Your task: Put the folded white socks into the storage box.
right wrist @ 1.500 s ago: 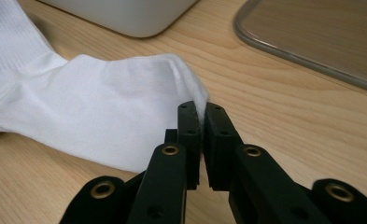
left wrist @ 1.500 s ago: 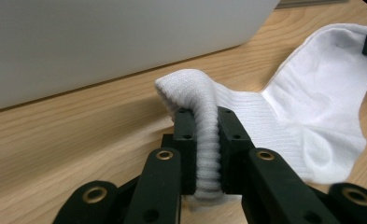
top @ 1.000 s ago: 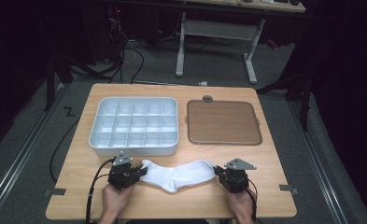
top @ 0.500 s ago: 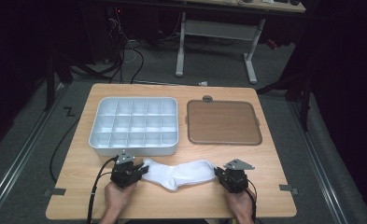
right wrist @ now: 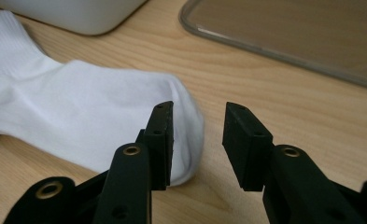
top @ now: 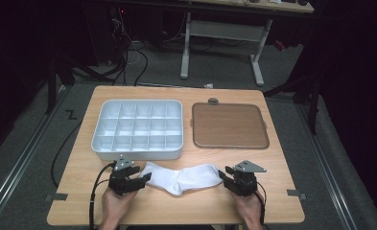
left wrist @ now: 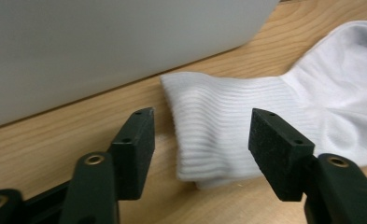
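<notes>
Dark room all around, cables on the floor, and a wooden bench [top: 272, 201] in the middle with everything on it. At the back left sits a white divided tray [top: 138, 129], and right of it, well apart, a flat brown lid [top: 229, 125] with a clear rim. Along the near edge lies a white sock [top: 179, 176], flat on the wood, ribbed cuff toward the left and toe toward the right, just in front of the tray's wall. Left gripper [top: 143, 179] is at the cuff end; its fingers [left wrist: 134, 144] have just been opening and now stand wide apart, released, with the cuff lying between them but nothing pressing on it. Right gripper [top: 223, 176] is at the toe end, same story: fingers [right wrist: 160, 140] just been opening, now apart, the toe sitting just beside the left-hand one in the right gripper view with bare wood in the gap. Both hands rest low at the bench's near edge.
</notes>
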Motion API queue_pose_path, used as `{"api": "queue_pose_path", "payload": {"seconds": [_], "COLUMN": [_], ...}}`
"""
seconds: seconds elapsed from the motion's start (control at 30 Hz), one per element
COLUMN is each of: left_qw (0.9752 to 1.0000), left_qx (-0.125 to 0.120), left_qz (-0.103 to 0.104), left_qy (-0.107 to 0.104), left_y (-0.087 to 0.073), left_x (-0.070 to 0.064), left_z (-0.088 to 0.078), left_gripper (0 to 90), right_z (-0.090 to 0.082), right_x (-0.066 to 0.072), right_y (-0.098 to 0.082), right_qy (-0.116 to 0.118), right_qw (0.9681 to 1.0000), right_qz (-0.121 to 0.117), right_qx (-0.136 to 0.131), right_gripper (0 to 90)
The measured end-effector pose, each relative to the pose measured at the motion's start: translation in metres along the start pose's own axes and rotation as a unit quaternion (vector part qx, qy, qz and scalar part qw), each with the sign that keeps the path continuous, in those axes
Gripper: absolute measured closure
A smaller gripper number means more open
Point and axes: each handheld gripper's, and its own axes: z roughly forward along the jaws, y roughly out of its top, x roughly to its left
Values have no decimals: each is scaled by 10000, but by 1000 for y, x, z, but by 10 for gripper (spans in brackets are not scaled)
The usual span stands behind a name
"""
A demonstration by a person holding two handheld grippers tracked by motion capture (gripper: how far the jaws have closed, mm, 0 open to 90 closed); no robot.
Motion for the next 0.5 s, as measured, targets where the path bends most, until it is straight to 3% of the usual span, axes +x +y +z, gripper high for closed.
{"api": "queue_pose_path", "payload": {"seconds": [0.17, 0.4, 0.43, 0.5], "left_qw": [9998, 9995, 9994, 9994], "left_qx": [93, 110, 127, 123], "left_qz": [-143, -246, -262, -272], "left_qy": [56, 188, 166, 170], "left_y": [-1, -7, -9, -9], "left_x": [-3, -3, -2, -2], "left_z": [-1, 3, 3, 3], "left_gripper": [388, 405, 443, 464], "right_z": [-9, -6, 1, 4], "right_x": [10, 36, 47, 51], "right_y": [9, 21, 24, 25], "right_qy": [42, 637, 807, 864], "right_qw": [9996, 9968, 9952, 9946], "right_qz": [-163, -407, -528, -566], "right_qx": [-232, -257, -156, -138], "right_gripper": [683, 763, 774, 777]}}
